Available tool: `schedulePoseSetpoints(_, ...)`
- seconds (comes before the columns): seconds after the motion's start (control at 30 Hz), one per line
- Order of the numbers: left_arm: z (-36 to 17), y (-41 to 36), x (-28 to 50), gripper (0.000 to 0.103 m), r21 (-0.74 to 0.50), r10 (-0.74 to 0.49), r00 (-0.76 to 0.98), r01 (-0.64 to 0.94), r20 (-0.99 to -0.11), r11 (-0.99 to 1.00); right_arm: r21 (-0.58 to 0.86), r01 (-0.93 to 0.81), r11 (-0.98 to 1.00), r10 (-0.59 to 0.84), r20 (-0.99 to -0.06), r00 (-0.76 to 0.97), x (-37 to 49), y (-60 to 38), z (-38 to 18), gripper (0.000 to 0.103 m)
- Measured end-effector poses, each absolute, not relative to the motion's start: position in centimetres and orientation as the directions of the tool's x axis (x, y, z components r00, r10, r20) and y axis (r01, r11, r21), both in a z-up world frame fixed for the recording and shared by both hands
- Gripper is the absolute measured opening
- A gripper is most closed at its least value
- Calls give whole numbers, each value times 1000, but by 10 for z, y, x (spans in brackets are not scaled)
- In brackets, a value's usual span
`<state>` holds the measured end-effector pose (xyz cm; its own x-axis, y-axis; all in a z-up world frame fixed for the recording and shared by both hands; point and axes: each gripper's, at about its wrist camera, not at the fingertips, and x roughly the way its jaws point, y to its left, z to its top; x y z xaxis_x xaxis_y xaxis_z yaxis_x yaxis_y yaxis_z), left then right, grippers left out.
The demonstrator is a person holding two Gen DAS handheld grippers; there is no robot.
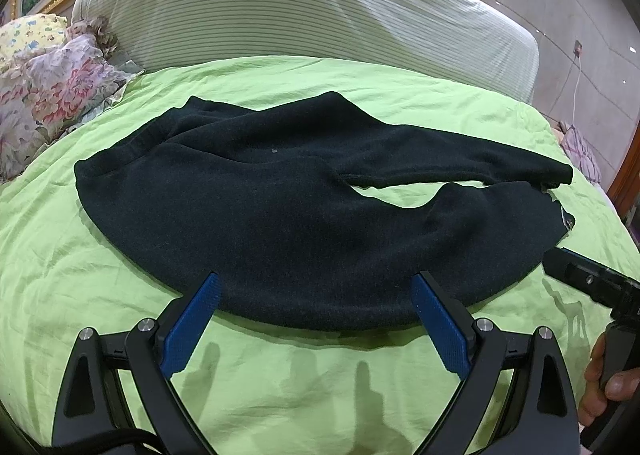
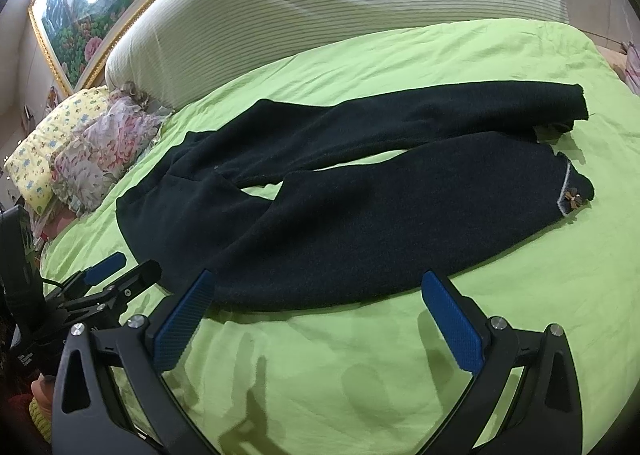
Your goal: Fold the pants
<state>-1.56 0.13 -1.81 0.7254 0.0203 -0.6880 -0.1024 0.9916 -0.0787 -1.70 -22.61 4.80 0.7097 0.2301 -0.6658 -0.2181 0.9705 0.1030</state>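
Left gripper and right gripper are hovering wide open, holding nothing, beside the pants lying on the bed.

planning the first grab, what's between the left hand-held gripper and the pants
Only a narrow strip of bare green sheet separates the open left hand-held gripper from the pants, as the left wrist view shows; the fingertips already reach the near edge.

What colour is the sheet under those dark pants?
The sheet is bright lime green, plain with no pattern. It shows best in the right wrist view.
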Motion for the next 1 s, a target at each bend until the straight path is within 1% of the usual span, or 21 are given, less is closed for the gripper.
schedulePoseSetpoints(0.23, -17, 19, -18, 97, -87, 30, 715, -125, -698, 988, 141, -136, 981, 195, -648, 736, -15, -263, 62, 103)
schedulePoseSetpoints(0.4, -24, 47, -16, 98, -113, 54, 682, -197, -730, 974, 170, -54, 984, 152, -642, 751, -11, -296, 67, 103)
schedulePoseSetpoints(0.47, -30, 64, -12, 98, -153, 39, 661, -231, -750, 961, 180, -8, 984, 125, -651, 749, -7, -310, 65, 103)
schedulePoseSetpoints(0.53, -37, 85, -5, 98, -233, -11, 644, -262, -765, 937, 202, 39, 979, 107, -660, 744, -2, -322, 63, 103)
schedulePoseSetpoints(0.6, -46, 105, 3, 98, -302, -54, 627, -296, -777, 906, 255, 84, 963, 113, -671, 733, 6, -336, 59, 103)
schedulePoseSetpoints(0.67, -54, 123, 12, 97, -339, -70, 607, -340, -791, 877, 322, 137, 937, 130, -684, 718, 17, -350, 53, 103)
schedulePoseSetpoints(0.73, -60, 136, 18, 97, -385, -95, 611, -363, -786, 848, 370, 178, 912, 125, -663, 738, 23, -358, 53, 99)
schedulePoseSetpoints(0.77, -62, 141, 21, 96, -410, -108, 622, -366, -775, 836, 367, 196, 909, 108, -664, 740, 25, -358, 54, 90)
schedulePoseSetpoints(0.8, -62, 144, 23, 95, -425, -111, 634, -369, -765, 826, 357, 216, 909, 88, -669, 738, 29, -358, 55, 67)
schedulePoseSetpoints(0.83, -62, 147, 27, 90, -436, -106, 648, -373, -754, 819, 363, 230, 903, 85, -674, 733, 33, -359, 53, 55)
schedulePoseSetpoints(0.87, -61, 148, 30, 81, -443, -105, 661, -369, -743, 817, 384, 244, 891, 96, -682, 725, 37, -360, 50, 30)
schedulePoseSetpoints(0.9, -62, 148, 36, 75, -446, -106, 665, -366, -739, 817, 410, 253, 876, 112, -684, 721, 40, -363, 46, 7)
schedulePoseSetpoints(0.93, -65, 149, 42, 65, -443, -109, 656, -369, -747, 817, 433, 259, 863, 124, -680, 722, 40, -363, 44, 6)
schedulePoseSetpoints(0.97, -67, 148, 46, 52, -431, -100, 649, -374, -754, 821, 442, 258, 859, 125, -671, 731, 38, -363, 44, 6)
schedulePoseSetpoints(1.0, -67, 147, 49, 44, -398, -68, 643, -383, -763, 833, 435, 253, 864, 117, -664, 739, 34, -360, 46, 6)
